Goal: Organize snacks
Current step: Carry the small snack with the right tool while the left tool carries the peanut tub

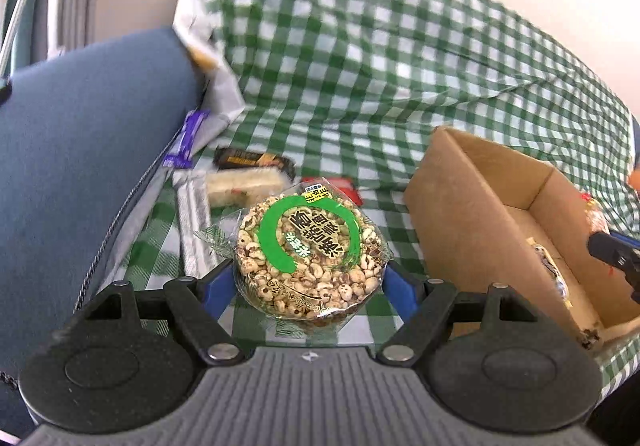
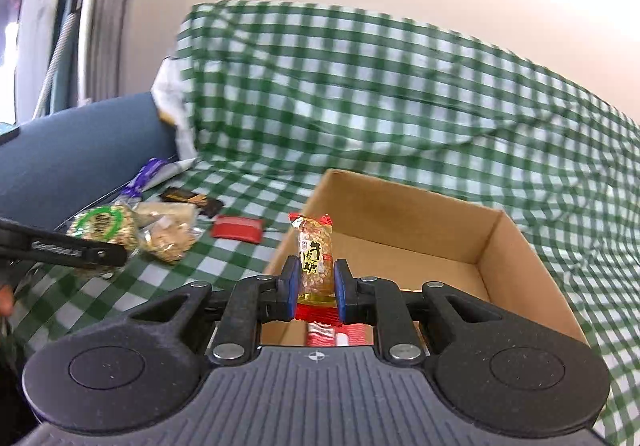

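Left gripper (image 1: 310, 278) clamped wide on a round puffed-grain cake (image 1: 310, 258) in clear wrap with a green ring label, blue pads against its two sides, cake lifted just above the green-and-white checked cloth (image 1: 360, 66). Right gripper (image 2: 316, 278) pinched narrow on a small peanut candy (image 2: 316, 258) in clear wrapper with red ends, held upright over the near-left edge of the open cardboard box (image 2: 492, 246). Inside the box, down near the fingers, red-and-white wrapped sweets (image 2: 320, 334) on the floor. In the left wrist view, same box (image 1: 460, 182) to the right of the cake, a wrapped snack (image 1: 550, 274) lying along its bottom. Beyond the cake on the cloth: a pale cake slice in clear wrap (image 1: 244, 186), a dark brown packet (image 1: 252, 160) behind it, a flat red packet (image 1: 348, 188), a silver wrapper (image 1: 194, 222) and a purple wrapper (image 1: 188, 140) close by the blue cushion (image 1: 92, 150) at left. In the right wrist view, another clear bag of nutty pieces (image 2: 172, 240) just beside the held cake. Cloth draped up over the backrest behind everything.
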`<state>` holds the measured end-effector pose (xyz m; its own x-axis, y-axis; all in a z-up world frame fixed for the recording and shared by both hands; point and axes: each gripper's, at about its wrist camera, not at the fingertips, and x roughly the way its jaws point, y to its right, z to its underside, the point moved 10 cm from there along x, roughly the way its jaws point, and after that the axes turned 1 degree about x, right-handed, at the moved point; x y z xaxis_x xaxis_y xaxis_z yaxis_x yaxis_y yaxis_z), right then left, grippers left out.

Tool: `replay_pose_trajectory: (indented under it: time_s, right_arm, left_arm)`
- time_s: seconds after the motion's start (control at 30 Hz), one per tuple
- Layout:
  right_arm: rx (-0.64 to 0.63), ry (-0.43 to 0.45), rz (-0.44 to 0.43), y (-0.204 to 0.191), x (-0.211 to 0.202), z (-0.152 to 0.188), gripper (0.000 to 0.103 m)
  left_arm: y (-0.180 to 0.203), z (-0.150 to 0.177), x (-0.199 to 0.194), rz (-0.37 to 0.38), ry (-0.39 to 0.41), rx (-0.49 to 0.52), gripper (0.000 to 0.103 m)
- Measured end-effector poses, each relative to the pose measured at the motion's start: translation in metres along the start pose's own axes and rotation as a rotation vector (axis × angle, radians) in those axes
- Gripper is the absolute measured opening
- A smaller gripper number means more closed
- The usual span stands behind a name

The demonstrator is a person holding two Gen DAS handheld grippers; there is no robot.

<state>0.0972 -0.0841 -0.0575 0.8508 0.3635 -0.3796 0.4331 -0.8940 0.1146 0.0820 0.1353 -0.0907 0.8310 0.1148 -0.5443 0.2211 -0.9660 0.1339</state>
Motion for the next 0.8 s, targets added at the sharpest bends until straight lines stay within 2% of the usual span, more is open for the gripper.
replay_pose_trajectory:
  time_s: [0.33,0.6,0.8]
  right_arm:
    - [0.101,0.01,0.023,0.043,0.008,0.011,0.019]
    - [0.213,0.042,0.096,0.081,0.013,0.009,0.019]
    - [0.268,0.08,0.201,0.11,0.01,0.008,0.019]
  left_arm:
    - [0.045,-0.014,-0.022,0.03,0.029,0.028,0.082]
    - [0.108,-0.053,-0.032,0.097,0.078,0.048,0.082]
    - [0.154,-0.078,-0.035,0.152,0.105,0.066,0.082]
